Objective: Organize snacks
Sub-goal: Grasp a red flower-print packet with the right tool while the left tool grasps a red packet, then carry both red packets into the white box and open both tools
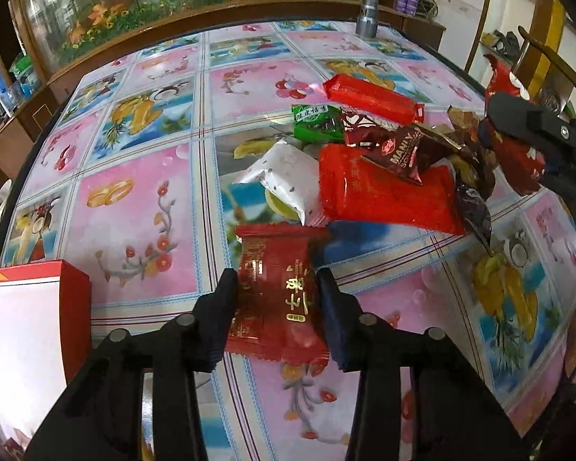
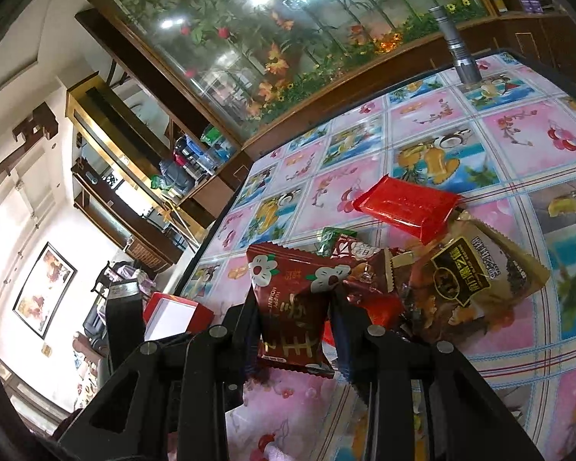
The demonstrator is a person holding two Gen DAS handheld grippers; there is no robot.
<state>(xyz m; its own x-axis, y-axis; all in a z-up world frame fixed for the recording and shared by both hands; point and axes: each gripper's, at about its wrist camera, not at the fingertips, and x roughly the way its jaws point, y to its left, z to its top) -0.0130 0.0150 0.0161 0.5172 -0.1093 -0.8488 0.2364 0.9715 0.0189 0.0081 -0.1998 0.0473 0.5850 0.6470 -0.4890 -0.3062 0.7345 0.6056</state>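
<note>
Snack sorting, pick-up step. Left gripper (image 1: pixel 277 280), at lower centre of the left wrist view, has its fingers (image 1: pixel 222 299) narrowed onto the sides of a red gold-lettered packet (image 1: pixel 278 299), which lies flat on the table (image 1: pixel 142 207) just below the snack pile (image 1: pixel 380 176). The packet's long axis runs up and down the frame, along the fingers, its crimped ends pointing toward and away from the camera. Right gripper (image 2: pixel 293 307), at lower centre of the right wrist view, holds a dark red flower-printed packet (image 2: pixel 293 307) clamped between narrow fingers; this packet appears raised clear of the table, long axis again in line with the fingers, top seal toward the upper frame. A red box (image 1: pixel 23 299) with a pale interior sits at the lower left edge of the left view. The likely next move is to lift the left packet clear and carry both toward the box, which calls for keeping each grip firm on slippery film.
</note>
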